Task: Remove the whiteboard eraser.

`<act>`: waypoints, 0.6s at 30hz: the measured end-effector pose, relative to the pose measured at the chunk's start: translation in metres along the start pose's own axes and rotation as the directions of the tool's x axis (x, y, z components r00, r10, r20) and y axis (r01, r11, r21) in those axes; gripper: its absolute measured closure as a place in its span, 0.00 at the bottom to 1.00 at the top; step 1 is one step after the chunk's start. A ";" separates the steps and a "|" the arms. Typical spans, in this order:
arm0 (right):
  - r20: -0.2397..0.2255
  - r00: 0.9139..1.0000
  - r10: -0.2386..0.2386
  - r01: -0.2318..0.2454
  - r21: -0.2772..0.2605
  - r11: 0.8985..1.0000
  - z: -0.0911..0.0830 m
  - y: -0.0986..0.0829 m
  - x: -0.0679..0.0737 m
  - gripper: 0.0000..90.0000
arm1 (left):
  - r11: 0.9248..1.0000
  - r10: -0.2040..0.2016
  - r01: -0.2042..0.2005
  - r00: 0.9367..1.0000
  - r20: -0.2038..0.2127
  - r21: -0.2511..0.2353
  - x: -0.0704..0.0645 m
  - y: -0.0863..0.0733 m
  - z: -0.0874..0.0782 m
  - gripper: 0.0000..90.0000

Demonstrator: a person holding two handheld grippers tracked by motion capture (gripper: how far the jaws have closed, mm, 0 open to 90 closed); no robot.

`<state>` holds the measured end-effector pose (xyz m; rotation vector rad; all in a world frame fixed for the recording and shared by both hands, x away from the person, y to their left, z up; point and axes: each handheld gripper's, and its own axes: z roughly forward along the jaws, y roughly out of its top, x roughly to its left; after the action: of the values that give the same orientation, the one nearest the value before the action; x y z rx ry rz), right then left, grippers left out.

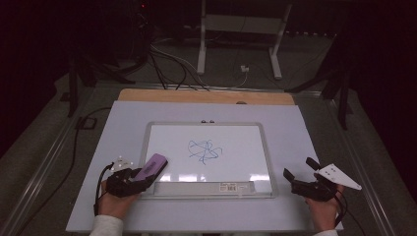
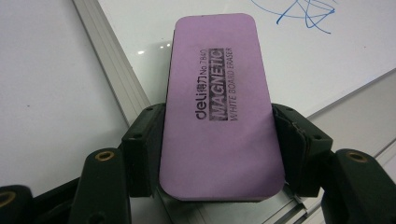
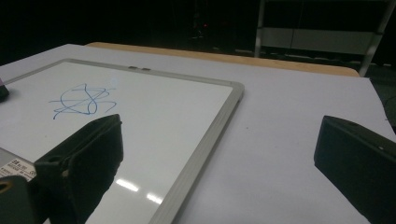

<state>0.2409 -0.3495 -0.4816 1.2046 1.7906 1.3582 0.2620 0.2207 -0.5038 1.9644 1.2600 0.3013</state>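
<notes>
A whiteboard (image 1: 246, 147) with a grey frame lies flat on the table, a blue scribble (image 1: 204, 150) drawn near its middle. My left gripper (image 1: 140, 175) is shut on a purple magnetic eraser (image 1: 151, 166) over the board's lower left corner. In the left gripper view the eraser (image 2: 219, 102) fills the gap between both jaws, printed side up, with the scribble (image 2: 306, 11) ahead. My right gripper (image 1: 301, 168) rests open beside the board's right edge with nothing between its jaws. In the right gripper view the scribble (image 3: 81, 100) lies on the whiteboard (image 3: 154, 121) to the left.
A pen tray (image 1: 204, 187) with a sticker runs along the board's near edge. The white tabletop (image 1: 295, 123) surrounds the board, with a wooden strip (image 1: 206, 96) at its far edge. Cables (image 1: 167, 64) and a white stand (image 1: 241, 39) sit on the floor beyond.
</notes>
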 end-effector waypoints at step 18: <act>0.002 1.000 0.005 -0.005 -0.008 1.000 -0.002 0.000 0.000 0.02 | 0.996 0.011 -0.014 0.999 -0.040 -0.093 0.001 0.011 -0.018 0.46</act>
<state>0.2396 -0.3498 -0.4806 1.2065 1.7808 1.3649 0.2595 0.2274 -0.4836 1.8962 1.2368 0.3998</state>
